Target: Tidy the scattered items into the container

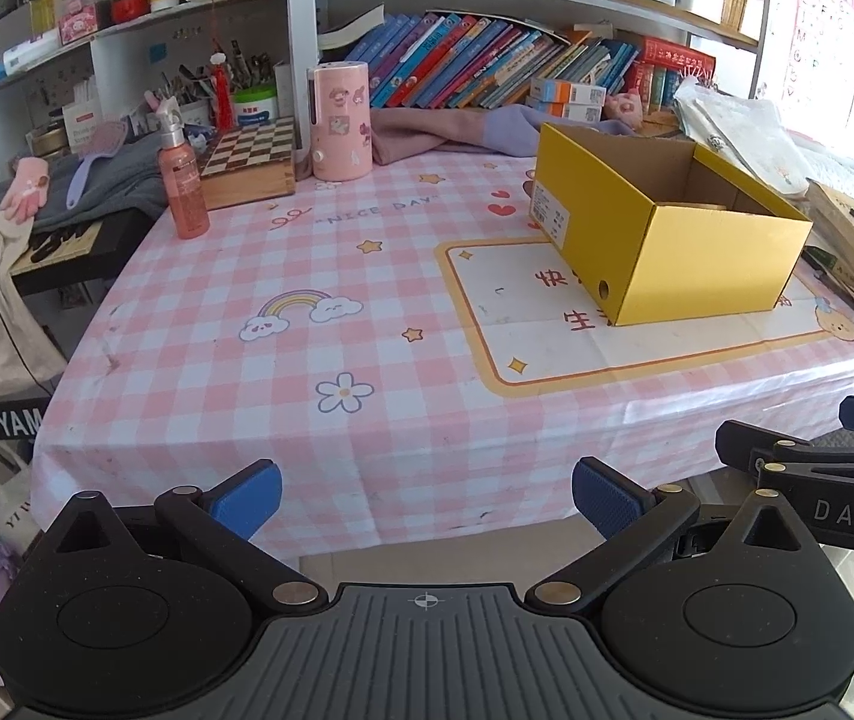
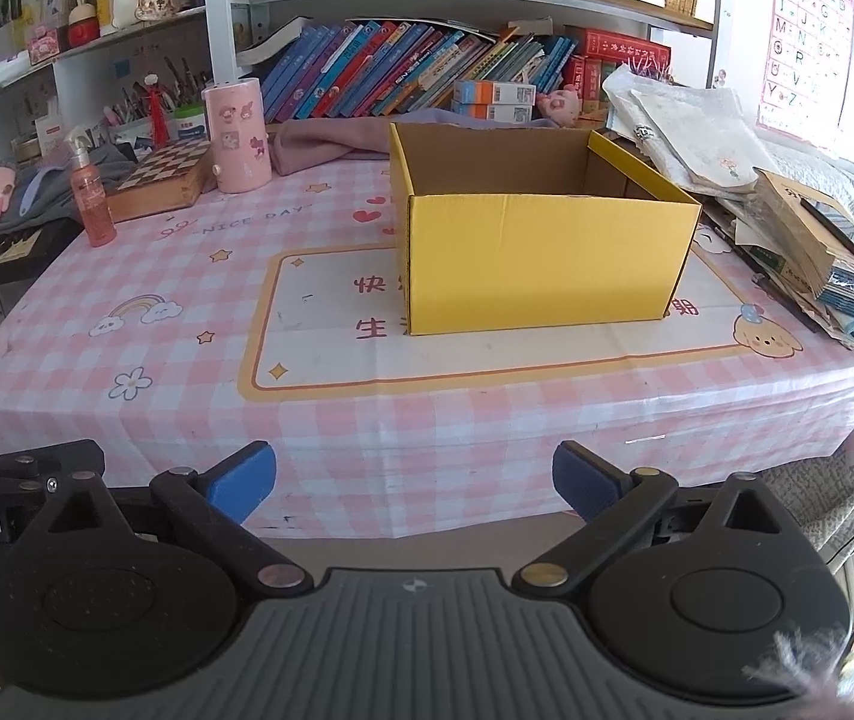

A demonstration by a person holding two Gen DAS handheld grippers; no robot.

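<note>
An open yellow cardboard box (image 1: pixel 667 240) (image 2: pixel 547 258) stands on the pink checked tablecloth, right of centre. Most of its inside is hidden from both views. Far left on the table are a pink spray bottle (image 1: pixel 183 180) (image 2: pixel 91 192), a wooden chessboard box (image 1: pixel 250 162) (image 2: pixel 163 180) and a pink stickered cylinder (image 1: pixel 340 120) (image 2: pixel 239 135). My left gripper (image 1: pixel 427 495) hangs open before the table's front edge, holding nothing. My right gripper (image 2: pixel 415 480) is open beside it, also holding nothing, and its side (image 1: pixel 817 468) shows in the left wrist view.
A purple cloth (image 2: pixel 337 141) lies behind the box. Stacked papers and books (image 2: pixel 817 252) crowd the table's right edge. Shelves of books (image 2: pixel 403 69) line the back. A keyboard and bags (image 1: pixel 1 300) sit left of the table.
</note>
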